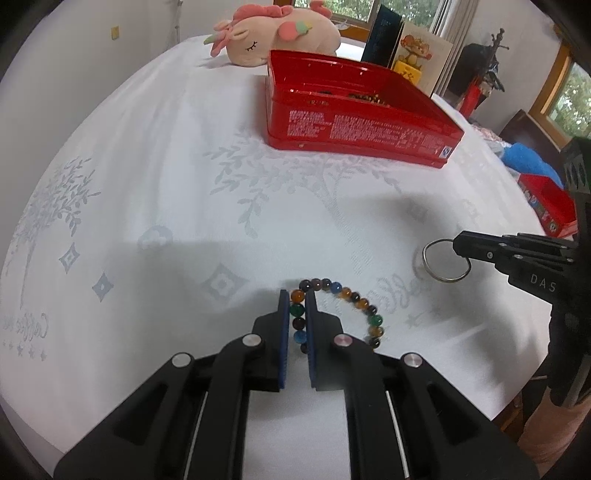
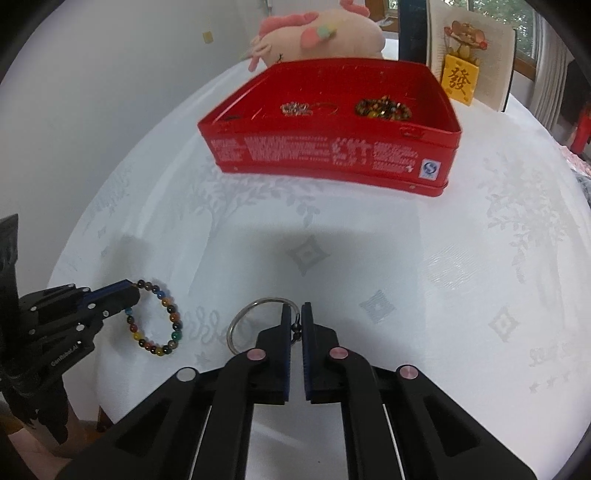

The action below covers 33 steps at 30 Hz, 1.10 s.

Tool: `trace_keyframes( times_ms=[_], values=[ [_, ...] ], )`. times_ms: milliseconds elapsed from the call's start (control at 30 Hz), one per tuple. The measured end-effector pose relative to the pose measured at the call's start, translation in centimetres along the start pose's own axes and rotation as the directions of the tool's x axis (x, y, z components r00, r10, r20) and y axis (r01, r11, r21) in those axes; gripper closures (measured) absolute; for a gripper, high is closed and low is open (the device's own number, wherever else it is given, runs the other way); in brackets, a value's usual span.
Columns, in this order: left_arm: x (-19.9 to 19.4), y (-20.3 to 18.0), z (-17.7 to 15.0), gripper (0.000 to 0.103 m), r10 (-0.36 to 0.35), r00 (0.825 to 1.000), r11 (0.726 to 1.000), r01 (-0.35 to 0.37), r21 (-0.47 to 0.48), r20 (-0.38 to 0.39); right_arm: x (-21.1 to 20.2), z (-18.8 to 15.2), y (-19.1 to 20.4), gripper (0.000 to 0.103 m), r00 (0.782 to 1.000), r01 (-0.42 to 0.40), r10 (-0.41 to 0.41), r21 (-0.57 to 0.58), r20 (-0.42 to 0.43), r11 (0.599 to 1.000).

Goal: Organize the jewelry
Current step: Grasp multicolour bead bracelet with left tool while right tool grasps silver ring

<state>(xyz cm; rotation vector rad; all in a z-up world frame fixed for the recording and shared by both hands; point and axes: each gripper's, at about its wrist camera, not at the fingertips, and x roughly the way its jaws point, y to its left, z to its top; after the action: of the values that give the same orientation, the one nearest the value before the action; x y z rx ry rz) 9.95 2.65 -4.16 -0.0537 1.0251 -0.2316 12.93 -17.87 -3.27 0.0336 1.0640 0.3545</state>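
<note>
A beaded bracelet of mixed coloured beads is clamped on one side between the blue pads of the left hand-held gripper, the rest of its loop lying to the right on the white patterned cloth of the desk. A thin silver bangle is pinched at its right edge by the right hand-held gripper, whose jaws are closed almost to touching around the wire; a small dark charm appears to hang between the pads there. Whether either piece is already clear of the cloth cannot be told.

Several slips can be judged likely from here. The bangle is held only at a narrow point on smooth metal, so it may be expected to pivot or slide out if the gripper is tilted or moved sharply. The bracelet is gripped over a bead or two (round and probably glossy), and the beads could be squeezed out sideways, or the free loop could swing and be caught on the front wall of the tin as it is carried over. With both pieces near each other, the grippers could also be knocked together if both are moved at once.

The open red tin stands farther back on the desk, well apart from both pieces. Inside it are seen a pale, silvery beaded piece and a dark amber-brown beaded strand, apart from each other on the floor of the tin. Behind it a plush toy and an upright card are set.
</note>
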Motion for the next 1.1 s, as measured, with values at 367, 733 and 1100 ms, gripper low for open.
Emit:
trace_keyframes(
  times_ms=[367, 733, 1100],
  values=[
    [-1.7, -0.5, 1.5, 0.096, -0.035, 0.998, 0.999, 0.035, 0.002, 0.057, 1.0, -0.6, -1.3, 0.098, 1.0, -0.001, 0.002, 0.017, -0.025, 1.0],
    [2.0, 1.2, 0.2, 0.093, 0.007, 0.999, 1.0, -0.007, -0.001, -0.053, 2.1, -1.0, -0.6, 0.095, 0.998, 0.022, -0.023, -0.023, -0.052, 0.999],
    [2.5, 0.1, -0.2, 0.068, 0.026, 0.997, 0.995, -0.018, 0.102, -0.077, 2.3, -0.9, -0.5, 0.095, 0.998, 0.021, -0.023, -0.025, -0.051, 0.999]
  ],
)
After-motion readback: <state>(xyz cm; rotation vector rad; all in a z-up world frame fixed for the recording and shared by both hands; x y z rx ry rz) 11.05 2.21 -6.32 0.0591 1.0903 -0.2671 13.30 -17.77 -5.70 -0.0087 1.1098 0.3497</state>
